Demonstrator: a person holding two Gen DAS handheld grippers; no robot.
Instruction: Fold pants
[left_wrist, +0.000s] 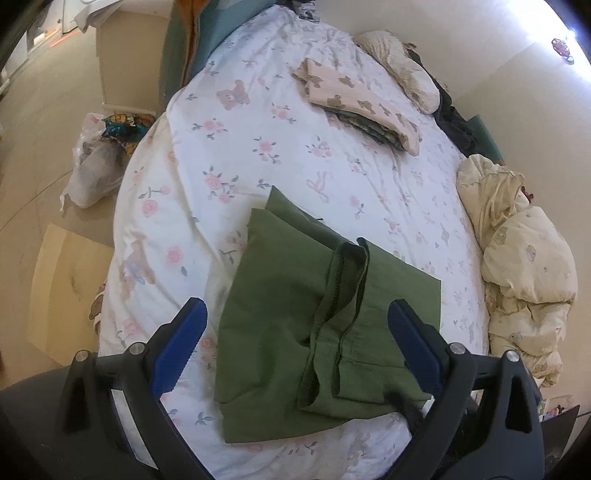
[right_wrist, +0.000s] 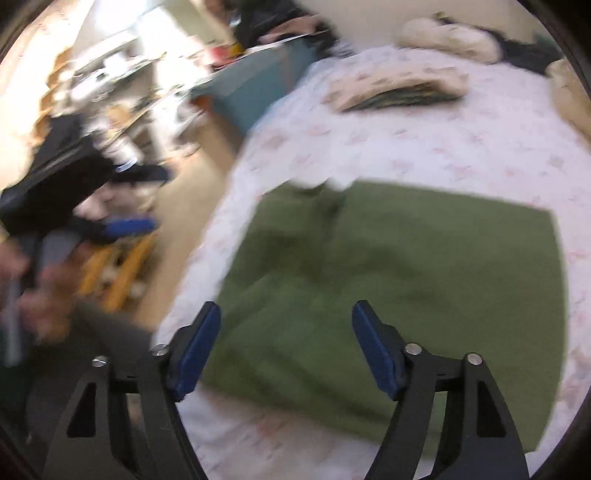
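The green pants lie partly folded near the bed's near edge: soft, light, best pinched at the hem corners. Left gripper and right gripper hover with jaws apart, empty.

Lying folded across the near middle of the floral bedsheet: green pants, taking up the near centre. Sitting well beyond, toward the far right: stack of folded clothes, leaving open sheet between. Crowding the right edge: bunched cream duvet, narrowing passage there. Resting at the far end: pillow. Standing off the left edge on the floor: plastic bag and cardboard sheet. Staying open: left strip of sheet beside the pants.
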